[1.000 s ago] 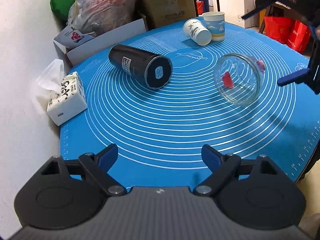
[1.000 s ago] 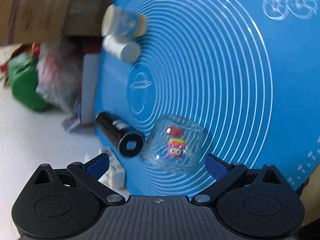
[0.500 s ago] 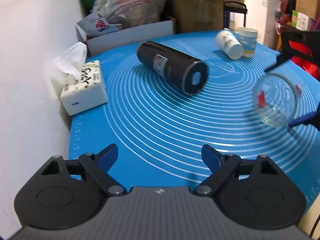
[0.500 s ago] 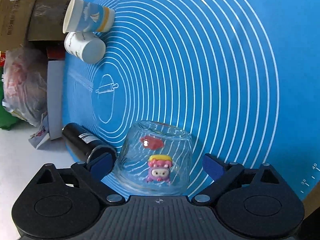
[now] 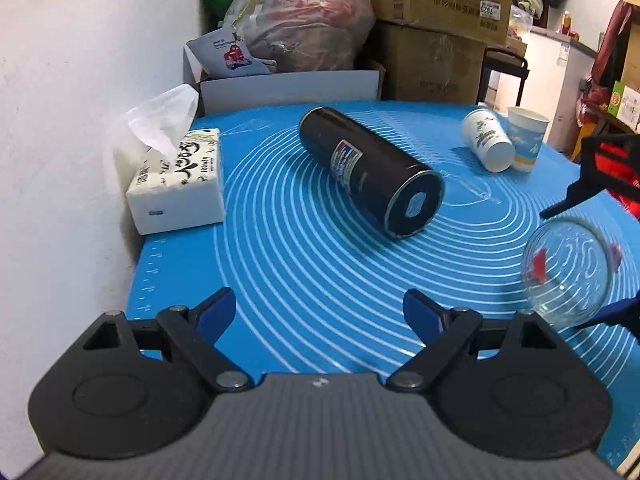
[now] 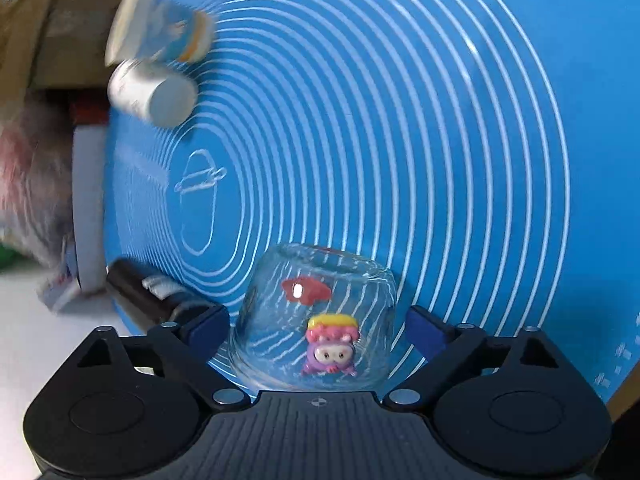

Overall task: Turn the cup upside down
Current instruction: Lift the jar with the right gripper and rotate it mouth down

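right tool (image 6: 318,330): spread around glass cup (image 6: 316,316) (contact unclear) | left tool (image 5: 320,314): wide, empty

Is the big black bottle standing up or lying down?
Lying down. The black bottle rests on its side on the blue mat, its round end facing the left wrist camera.

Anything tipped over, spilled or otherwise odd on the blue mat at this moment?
Yes. The black bottle lies on its side mid-mat, and a white paper cup lies tipped against the upright paper cup. The glass cup lies on its side between the right gripper fingers. No spill is visible.
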A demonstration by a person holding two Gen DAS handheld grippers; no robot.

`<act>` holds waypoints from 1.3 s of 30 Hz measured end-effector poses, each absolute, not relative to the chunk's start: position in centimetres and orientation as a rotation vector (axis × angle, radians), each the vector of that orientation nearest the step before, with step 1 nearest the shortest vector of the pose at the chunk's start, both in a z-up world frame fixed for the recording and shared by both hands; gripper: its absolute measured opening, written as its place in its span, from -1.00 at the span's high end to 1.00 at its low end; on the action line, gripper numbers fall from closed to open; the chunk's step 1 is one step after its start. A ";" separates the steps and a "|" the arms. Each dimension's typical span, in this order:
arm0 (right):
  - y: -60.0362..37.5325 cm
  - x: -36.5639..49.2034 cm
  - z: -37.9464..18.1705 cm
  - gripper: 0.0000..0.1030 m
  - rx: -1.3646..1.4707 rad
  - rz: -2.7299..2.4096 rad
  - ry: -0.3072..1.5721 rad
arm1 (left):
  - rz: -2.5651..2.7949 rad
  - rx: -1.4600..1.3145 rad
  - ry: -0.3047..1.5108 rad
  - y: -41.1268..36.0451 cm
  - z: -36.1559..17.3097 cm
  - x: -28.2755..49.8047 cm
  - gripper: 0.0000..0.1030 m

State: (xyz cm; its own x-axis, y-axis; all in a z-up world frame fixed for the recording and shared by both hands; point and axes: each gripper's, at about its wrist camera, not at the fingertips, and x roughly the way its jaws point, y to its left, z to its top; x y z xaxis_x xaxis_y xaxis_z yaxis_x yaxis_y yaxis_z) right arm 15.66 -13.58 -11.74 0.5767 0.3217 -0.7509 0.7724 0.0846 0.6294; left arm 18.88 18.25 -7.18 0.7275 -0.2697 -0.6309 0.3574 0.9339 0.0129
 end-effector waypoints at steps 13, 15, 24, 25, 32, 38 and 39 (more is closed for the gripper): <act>-12.5 16.0 -11.8 -0.58 1.454 -0.420 0.977 | -0.374 0.126 0.657 18.0 -7.6 19.3 -0.76; -12.3 16.1 -11.5 -0.58 1.398 -0.404 0.977 | -0.376 0.123 0.654 18.0 -7.6 19.3 -0.76; -11.4 16.9 -10.1 -0.58 1.101 -0.305 0.961 | -0.364 0.103 0.641 18.4 -7.1 18.7 -0.76; -11.5 16.9 -10.1 -0.58 1.101 -0.301 0.963 | -0.363 0.104 0.641 18.4 -7.0 18.7 -0.76; -11.2 17.0 -9.8 -0.58 1.010 -0.258 0.935 | -0.361 0.107 0.635 18.4 -6.9 18.5 -0.76; -10.6 16.5 -9.3 -0.58 0.814 -0.174 0.861 | -0.361 0.109 0.620 18.3 -6.6 18.2 -0.76; -10.2 16.3 -9.2 -0.58 0.762 -0.163 0.840 | -0.358 0.110 0.618 18.3 -6.6 18.1 -0.76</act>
State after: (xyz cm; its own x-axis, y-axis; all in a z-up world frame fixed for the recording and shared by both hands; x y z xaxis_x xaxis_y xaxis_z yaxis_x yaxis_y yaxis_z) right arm 16.35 -10.22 -9.15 0.6720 0.1573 -0.7236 0.4158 0.7285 0.5444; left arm 18.11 18.27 -6.60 0.7556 -0.2956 -0.5845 0.3605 0.9328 -0.0057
